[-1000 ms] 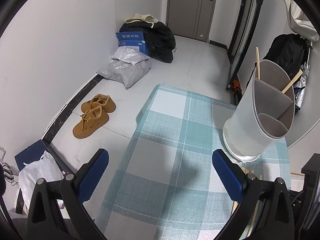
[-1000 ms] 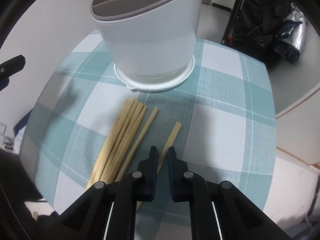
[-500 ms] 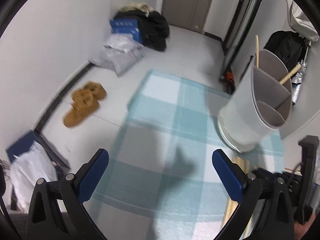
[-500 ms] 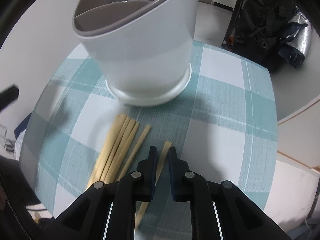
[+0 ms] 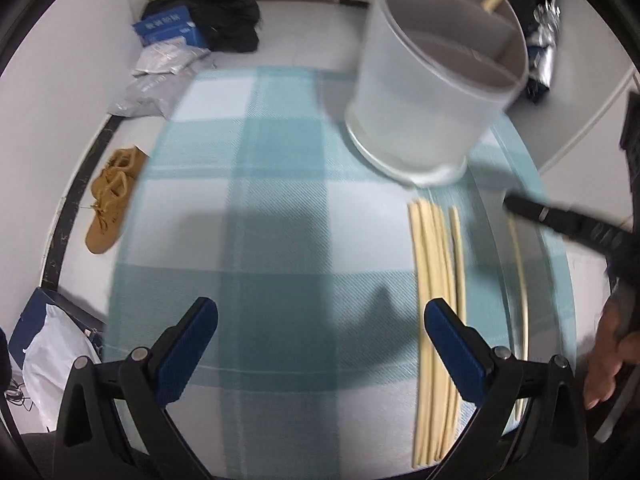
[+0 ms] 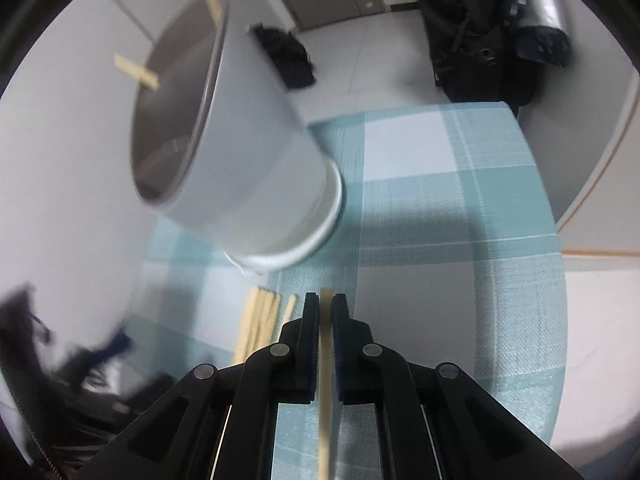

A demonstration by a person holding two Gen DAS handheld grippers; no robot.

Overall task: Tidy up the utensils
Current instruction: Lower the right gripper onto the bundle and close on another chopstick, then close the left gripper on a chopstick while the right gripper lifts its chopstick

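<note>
A white utensil holder with grey dividers stands at the far right of the checked tablecloth; two chopsticks poke out of it. Several loose chopsticks lie in a bundle in front of it. My left gripper hangs open above the cloth, its right pad just beside the bundle. My right gripper is closing tight on a single chopstick, which runs back between its pads above the cloth. In the left wrist view, that right gripper reaches in from the right, with a hand behind it.
The table's right edge curves close by the holder. On the floor to the left lie tan shoes, grey parcels, a blue box and black clothing. Dark bags stand beyond the table.
My right gripper has clamped the lone chopstick and raised it off the cloth while rolling. The left gripper has dropped and tilted down toward the table, and the bundle now lies by its right finger.
</note>
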